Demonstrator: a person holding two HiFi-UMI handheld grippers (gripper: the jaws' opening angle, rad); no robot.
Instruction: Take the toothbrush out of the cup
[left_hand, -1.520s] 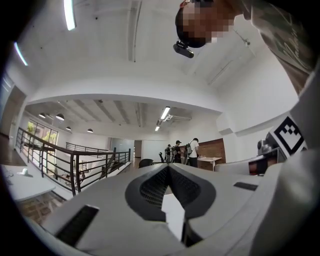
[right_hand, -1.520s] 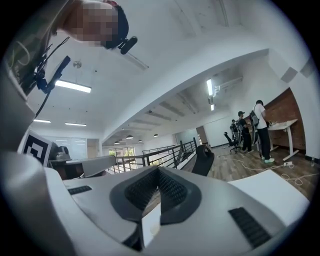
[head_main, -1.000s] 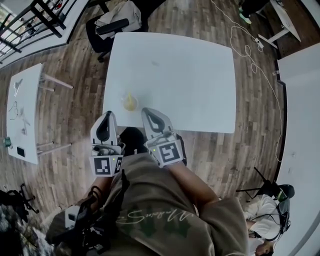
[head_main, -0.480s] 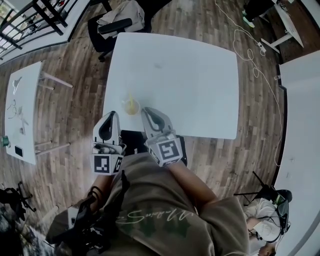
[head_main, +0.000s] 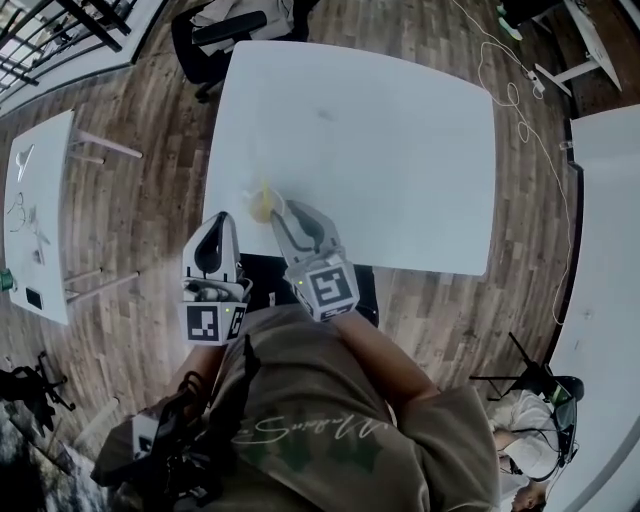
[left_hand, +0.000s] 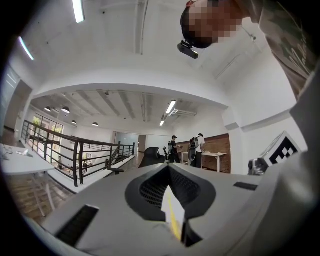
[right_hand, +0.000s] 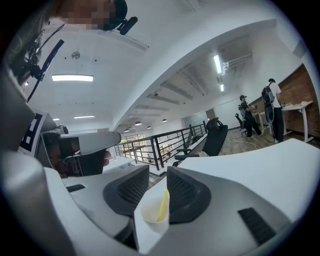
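**Left claw.** The left claw (left_hand: 169, 172) hangs at the near left corner of the white surface (head_main: 380, 150). It is level, its jaws are together at the tips, and it holds nothing. A narrow white and yellow sliver shows through the slit below the tips, probably the cup and brush beyond.

**Task item.** The cup (right_hand: 152, 217) stands upright close to the near left corner of the surface, between the two claws in the head view. The yellow toothbrush (right_hand: 163, 205) leans inside it, with its upper end resting against the rim and rising a little above it.

**Right claw.** The right claw (right_hand: 158, 172) points slightly downward at the cup. Its jaws have just been opening and now stand wide apart. The cup sits at the mouth of the gap, and neither pad touches it or the brush.

**Handling.**
- The toothbrush is judged light, stiff and smooth, so it is likely to slip in a loose grip.
- Take hold of the exposed part of the handle above the rim, with the pads on opposite sides of the shaft.
- The cup appears thin and very light, so it may tip, slide or lift with the brush.
- Draw the brush out along its own lean, and steady the cup wall with the left claw if it moves.
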